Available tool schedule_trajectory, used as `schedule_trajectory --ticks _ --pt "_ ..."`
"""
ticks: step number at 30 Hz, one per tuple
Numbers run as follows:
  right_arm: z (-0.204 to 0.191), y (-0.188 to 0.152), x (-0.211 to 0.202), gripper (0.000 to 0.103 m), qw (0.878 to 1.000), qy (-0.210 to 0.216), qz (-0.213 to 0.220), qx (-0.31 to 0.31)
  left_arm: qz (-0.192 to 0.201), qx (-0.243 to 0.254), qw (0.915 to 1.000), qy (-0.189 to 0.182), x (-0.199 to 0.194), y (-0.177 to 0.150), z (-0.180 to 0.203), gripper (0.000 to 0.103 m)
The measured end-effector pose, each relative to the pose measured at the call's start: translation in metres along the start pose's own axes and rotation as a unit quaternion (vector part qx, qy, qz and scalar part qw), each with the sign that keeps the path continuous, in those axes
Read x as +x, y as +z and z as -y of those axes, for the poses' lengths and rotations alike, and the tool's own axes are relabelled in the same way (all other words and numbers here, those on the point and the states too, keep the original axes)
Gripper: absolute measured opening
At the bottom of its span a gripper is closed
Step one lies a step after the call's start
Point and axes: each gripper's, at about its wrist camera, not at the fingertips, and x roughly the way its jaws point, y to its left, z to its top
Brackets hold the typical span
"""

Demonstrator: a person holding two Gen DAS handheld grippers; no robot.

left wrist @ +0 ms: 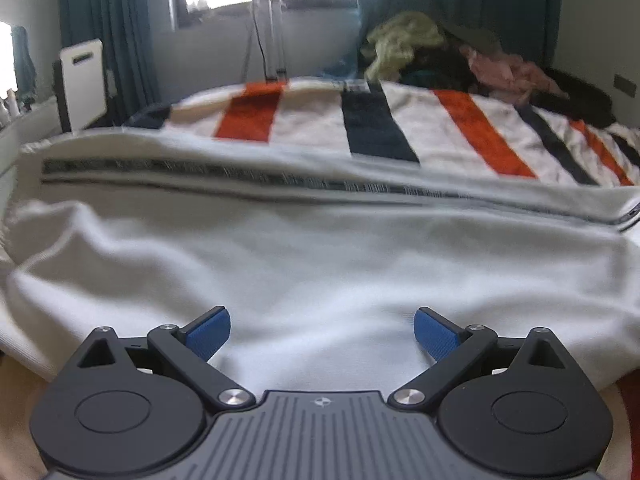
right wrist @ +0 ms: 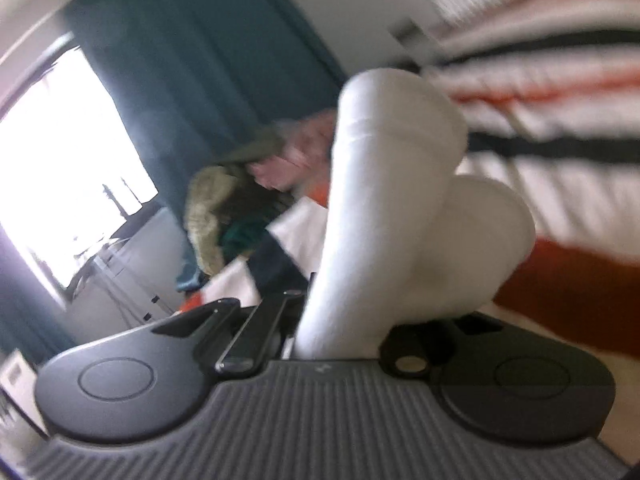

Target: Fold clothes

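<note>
A white garment (left wrist: 320, 248) with a dark zip line lies spread on the striped bedspread (left wrist: 472, 128) in the left wrist view. My left gripper (left wrist: 322, 330) hovers just over its near part, jaws wide open and empty, blue pads (left wrist: 210, 334) apart. In the right wrist view, tilted and blurred, my right gripper (right wrist: 340, 320) is shut on a bunched fold of the white garment (right wrist: 400, 200), which rises from between the fingers and hides their tips.
A pile of other clothes (left wrist: 448, 52) lies at the far right of the bed; it also shows in the right wrist view (right wrist: 240, 188). Teal curtains (left wrist: 104, 28), a window and a white stand (left wrist: 268, 32) are behind the bed. A white board (left wrist: 82, 80) stands at left.
</note>
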Motion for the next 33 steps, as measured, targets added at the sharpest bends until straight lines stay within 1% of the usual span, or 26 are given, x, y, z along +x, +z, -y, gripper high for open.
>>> schedule_trajectory --ticks 2,4,6,8,10,12,14,16,18,19,20,23,24,26,27,28,30,32,33 --pt "-0.041 -0.004 -0.018 0.009 0.998 0.025 0.026 -0.06 0.018 -0.007 0.9998 -0.005 -0.009 0.004 -0.005 0.099" --pt "-0.082 -0.017 -0.036 0.009 0.99 0.063 0.044 -0.118 0.033 -0.021 0.9992 -0.011 -0.017 0.006 -0.011 0.099" --pt "-0.122 -0.039 -0.049 0.009 0.977 0.097 0.057 -0.183 0.042 -0.033 0.9985 -0.011 -0.024 0.008 -0.018 0.099" --pt "-0.154 -0.064 -0.059 0.009 0.961 0.126 0.057 -0.239 0.052 -0.047 0.9975 -0.004 -0.03 0.012 -0.028 0.099" --pt "-0.183 -0.098 -0.066 0.009 0.94 0.155 0.046 -0.301 0.062 -0.075 0.9953 0.0 -0.035 0.016 -0.041 0.099" --pt "-0.203 -0.135 -0.066 0.009 0.916 0.183 0.023 -0.357 0.069 -0.11 0.9916 0.002 -0.038 0.018 -0.056 0.099" --pt "-0.213 -0.175 -0.062 0.009 0.887 0.204 -0.016 -0.414 0.064 -0.139 0.9882 -0.003 -0.036 0.019 -0.066 0.099" --pt "-0.221 -0.214 -0.057 0.009 0.854 0.223 -0.058 -0.466 0.053 -0.159 0.9858 -0.009 -0.033 0.018 -0.072 0.099" --pt "-0.22 -0.246 -0.052 0.009 0.825 0.227 -0.11 -0.505 0.046 -0.166 0.985 -0.012 -0.03 0.017 -0.072 0.099" --pt "-0.22 -0.256 -0.049 0.009 0.815 0.222 -0.118 -0.522 0.045 -0.166 0.985 -0.013 -0.03 0.017 -0.071 0.099" --pt "-0.221 -0.259 -0.047 0.009 0.814 0.22 -0.118 -0.524 0.048 -0.162 0.9855 -0.012 -0.03 0.017 -0.068 0.099" --pt "-0.222 -0.247 -0.043 0.009 0.835 0.223 -0.123 -0.487 0.056 -0.152 0.9868 -0.013 -0.03 0.016 -0.061 0.099" --pt "-0.224 -0.244 -0.044 0.009 0.84 0.226 -0.119 -0.479 0.057 -0.152 0.9867 -0.015 -0.029 0.015 -0.059 0.099" --pt "-0.231 -0.242 -0.051 0.009 0.842 0.235 -0.091 -0.477 0.059 -0.153 0.9863 -0.02 -0.027 0.014 -0.056 0.099" --pt "-0.232 -0.242 -0.053 0.011 0.84 0.238 -0.085 -0.48 0.06 -0.158 0.9853 -0.024 -0.027 0.014 -0.057 0.099" --pt "-0.233 -0.241 -0.052 0.011 0.841 0.238 -0.09 -0.477 0.06 -0.164 0.9843 -0.027 -0.026 0.013 -0.058 0.099" --pt "-0.228 -0.242 -0.05 0.013 0.848 0.242 -0.116 -0.457 0.057 -0.178 0.9819 -0.032 -0.024 0.012 -0.06 0.099" --pt "-0.222 -0.243 -0.05 0.021 0.854 0.25 -0.15 -0.431 0.054 -0.191 0.9794 -0.037 -0.022 0.01 -0.063 0.099" --pt "-0.221 -0.241 -0.048 0.031 0.857 0.256 -0.171 -0.414 0.052 -0.196 0.9785 -0.039 -0.021 0.009 -0.064 0.099"
